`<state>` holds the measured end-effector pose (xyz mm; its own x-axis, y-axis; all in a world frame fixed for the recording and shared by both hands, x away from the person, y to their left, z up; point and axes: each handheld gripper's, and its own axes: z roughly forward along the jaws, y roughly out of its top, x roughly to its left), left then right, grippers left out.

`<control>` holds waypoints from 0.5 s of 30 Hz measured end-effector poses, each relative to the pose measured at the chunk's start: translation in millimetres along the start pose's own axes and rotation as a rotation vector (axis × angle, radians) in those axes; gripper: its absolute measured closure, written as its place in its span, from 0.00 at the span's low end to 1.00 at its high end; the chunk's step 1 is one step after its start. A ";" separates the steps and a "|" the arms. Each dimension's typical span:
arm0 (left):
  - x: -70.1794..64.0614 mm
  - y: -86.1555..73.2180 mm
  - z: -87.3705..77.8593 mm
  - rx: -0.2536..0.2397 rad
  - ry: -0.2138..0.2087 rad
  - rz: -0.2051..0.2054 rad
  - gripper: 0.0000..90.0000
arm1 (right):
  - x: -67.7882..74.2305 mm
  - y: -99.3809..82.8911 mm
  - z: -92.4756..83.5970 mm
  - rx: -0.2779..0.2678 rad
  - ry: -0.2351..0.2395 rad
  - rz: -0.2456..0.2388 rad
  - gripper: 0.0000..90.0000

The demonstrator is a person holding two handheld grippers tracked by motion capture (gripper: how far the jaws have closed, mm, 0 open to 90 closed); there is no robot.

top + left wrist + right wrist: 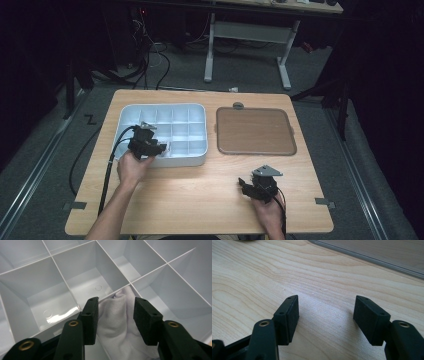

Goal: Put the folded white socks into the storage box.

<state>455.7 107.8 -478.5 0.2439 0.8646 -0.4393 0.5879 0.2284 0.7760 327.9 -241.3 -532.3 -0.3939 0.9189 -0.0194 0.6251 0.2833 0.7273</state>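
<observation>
At the left of the pale wooden table [200, 200], my left gripper [115, 315] hangs over the near edge of the white plastic compartment tray [175, 112], pointing down into its grid of square cells. Its jaws stand apart and released. Between them lies a crumpled white cloth [117, 322], bunched up in one cell near the tray's front wall and rising against a divider; the pads sit to either side of it, and I cannot see them pressing on the fabric. The cells beyond it are bare white plastic with glossy floors.

To the right of that tray, just beside it, sits the brown flat rectangular lid with a grey rim [255, 131], lying on the tabletop.

Farther right and nearer to me, my right gripper [326, 315] hovers low over bare wood, well apart from both trays, its jaws wide and holding nothing.
</observation>
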 end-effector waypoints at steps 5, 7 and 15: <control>1.8 3.8 -5.9 -0.026 -0.005 -0.017 0.57 | 0.0 0.0 0.0 0.000 0.000 0.000 0.42; 1.7 5.1 -8.5 -0.028 -0.008 -0.018 0.56 | 0.0 0.0 0.0 -0.001 0.000 0.002 0.42; 1.7 7.2 -17.1 -0.046 -0.016 -0.017 0.55 | -0.2 0.0 0.0 -0.001 0.001 0.002 0.42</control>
<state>447.2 118.5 -465.9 0.2465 0.8531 -0.4598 0.5564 0.2639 0.7879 328.0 -241.4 -532.3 -0.3933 0.9192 -0.0168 0.6254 0.2809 0.7280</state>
